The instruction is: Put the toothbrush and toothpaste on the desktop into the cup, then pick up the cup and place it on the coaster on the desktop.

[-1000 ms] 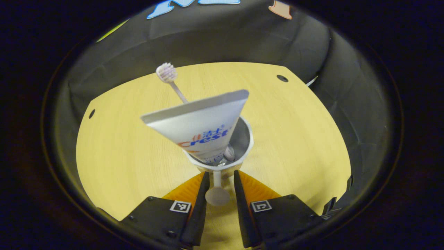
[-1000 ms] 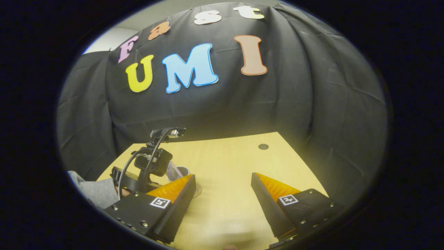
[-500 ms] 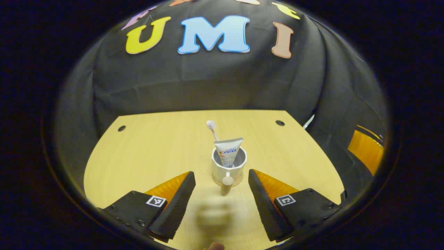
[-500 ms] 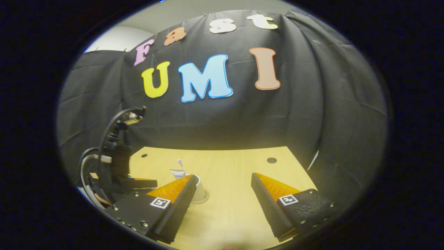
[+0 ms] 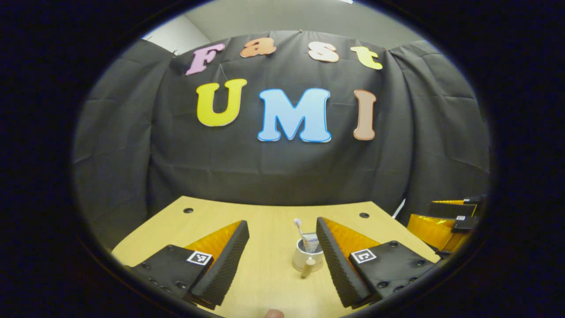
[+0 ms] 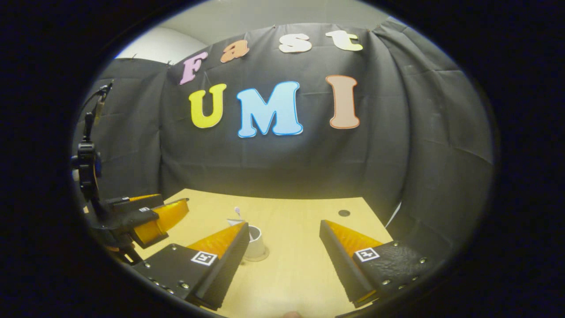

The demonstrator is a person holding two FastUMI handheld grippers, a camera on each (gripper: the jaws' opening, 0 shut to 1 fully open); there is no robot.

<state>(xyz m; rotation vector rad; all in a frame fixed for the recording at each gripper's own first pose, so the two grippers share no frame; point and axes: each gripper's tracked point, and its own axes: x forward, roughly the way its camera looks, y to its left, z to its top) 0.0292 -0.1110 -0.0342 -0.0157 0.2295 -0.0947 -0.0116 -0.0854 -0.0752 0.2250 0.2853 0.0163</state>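
Desktop (image 5: 265, 282): pale yellow wood-grain laminate, smooth, matte; round dark grommet holes near far edge, L (image 5: 188, 210) and R (image 5: 364, 215). Far edge of top angled at corners. Behind it black cloth booth wall (image 5: 282, 168), creased, hanging in folds; above cloth a strip of plain light wall/ceiling (image 5: 300, 17).

Left gripper (image 5: 282, 234): jaws spread wide, nothing between the fingers; ribbed wedge-shaped pads, square marker tags on the bodies. Held above near part of desktop.

Cup (image 5: 304, 258): white, round, w/ a stub handle pointing toward the camera; stands upright on coaster (image 5: 307, 267), a thin round disc showing as a rim around the base. Sits mid-desktop, just L of the gripper's R finger in left gripper view. Toothbrush (image 5: 298, 226) in cup, leaning L, bristle head up. Toothpaste (image 5: 311, 242) tube in cup, flat crimped end up, white w/ print.

Right gripper (image 6: 282, 234): also wide open, empty, over near desktop.

Right gripper view: cup (image 6: 255, 242) partly hidden behind own L finger; coaster rim (image 6: 260, 257) shows at base; brush head (image 6: 237, 210) and tube end (image 6: 234, 220) poke above. It adds the left gripper (image 6: 150, 214) from the side at far L, w/ black mount and cable above it. Left gripper view adds the right gripper (image 5: 446, 221) at far R edge.
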